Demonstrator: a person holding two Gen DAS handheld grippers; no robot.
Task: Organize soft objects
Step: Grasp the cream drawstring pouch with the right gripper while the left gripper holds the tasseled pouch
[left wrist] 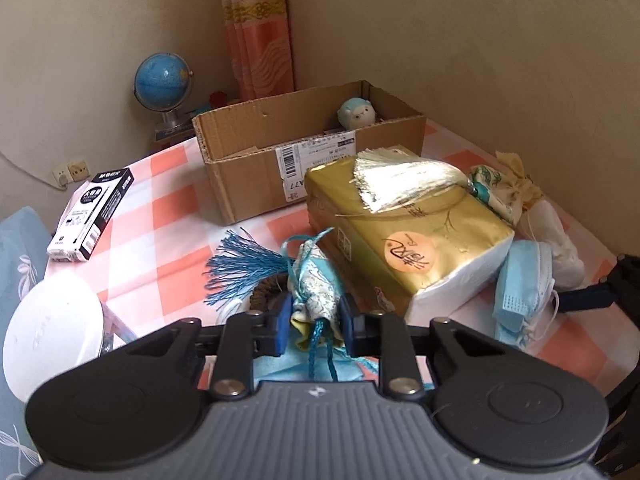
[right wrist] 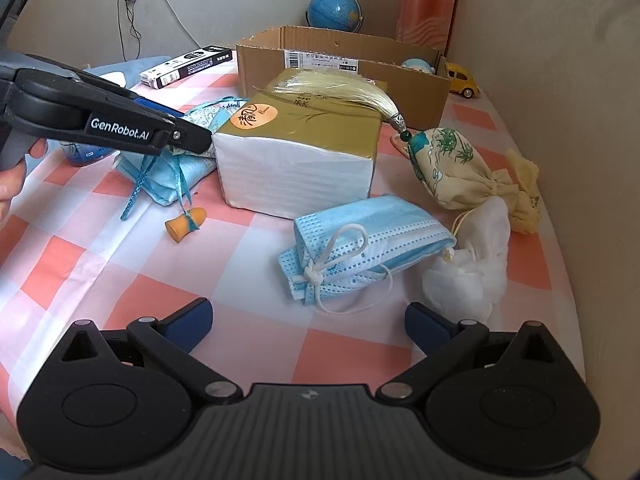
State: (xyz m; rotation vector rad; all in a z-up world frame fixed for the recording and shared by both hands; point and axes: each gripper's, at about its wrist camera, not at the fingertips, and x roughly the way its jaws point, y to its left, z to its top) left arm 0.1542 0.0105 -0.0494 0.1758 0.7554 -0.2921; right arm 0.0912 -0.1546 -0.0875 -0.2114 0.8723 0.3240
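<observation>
My left gripper point(left wrist: 314, 322) is shut on a light blue brocade sachet point(left wrist: 318, 284) with a blue tassel point(left wrist: 240, 268), just left of the gold tissue pack point(left wrist: 404, 224). In the right wrist view the left gripper point(right wrist: 200, 136) holds the sachet point(right wrist: 208, 116) above a blue cloth point(right wrist: 168, 176). My right gripper point(right wrist: 308, 320) is open and empty, just short of the folded blue face masks point(right wrist: 360, 240). A cream bamboo-print pouch point(right wrist: 448, 168) with a white tassel point(right wrist: 332, 88), a white pouch point(right wrist: 472, 264) and a yellow pouch point(right wrist: 524, 188) lie to the right. The cardboard box point(left wrist: 256, 160) holds a blue plush toy point(left wrist: 356, 114).
A black-and-white carton point(left wrist: 92, 216) lies at the table's left. A globe point(left wrist: 162, 80) stands behind the box. A yellow toy car point(right wrist: 462, 80) sits by the wall. A small orange wooden piece point(right wrist: 186, 226) hangs on the sachet's cord. A white round lid point(left wrist: 52, 332) is off the left edge.
</observation>
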